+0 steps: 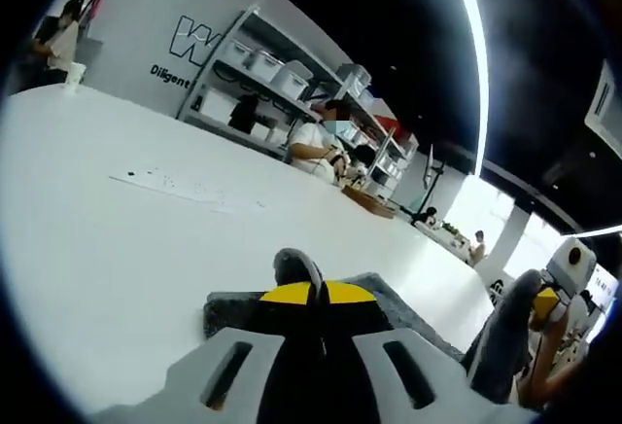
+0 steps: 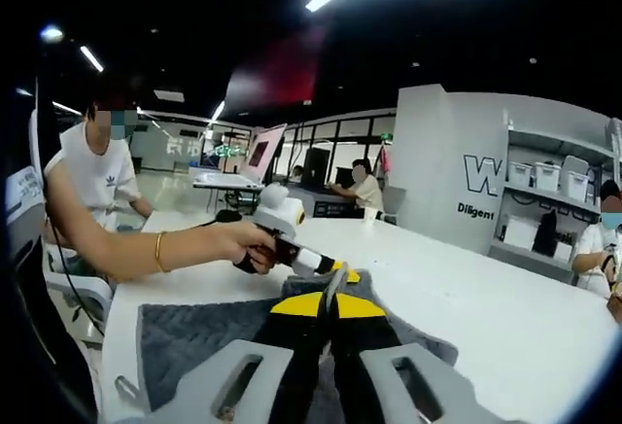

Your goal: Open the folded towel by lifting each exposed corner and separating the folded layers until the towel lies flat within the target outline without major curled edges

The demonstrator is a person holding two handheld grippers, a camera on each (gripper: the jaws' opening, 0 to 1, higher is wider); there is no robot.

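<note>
Around you spreads a wide white table (image 1: 126, 249) in an open workspace, with shelving of white bins (image 1: 282, 74) against a grey wall and people seated at the far edges; the grey towel (image 2: 194, 341) lies on that table close to you, dark and quilted, its layers partly lifted and rumpled rather than flat. Your left gripper (image 1: 313, 293) has its yellow-tipped jaws pressed together on a raised fold of the towel (image 1: 292, 268), the grey cloth poking up just above the tips; from the right gripper view you see that same gripper (image 2: 335, 270) in your hand (image 2: 238, 244), reaching over the far edge of the cloth. Your right gripper (image 2: 330, 298) likewise has its jaws closed tight, pinching a thin ridge of towel that stands up between the yellow pads; the rest of the fabric spreads out to the left beneath it.
</note>
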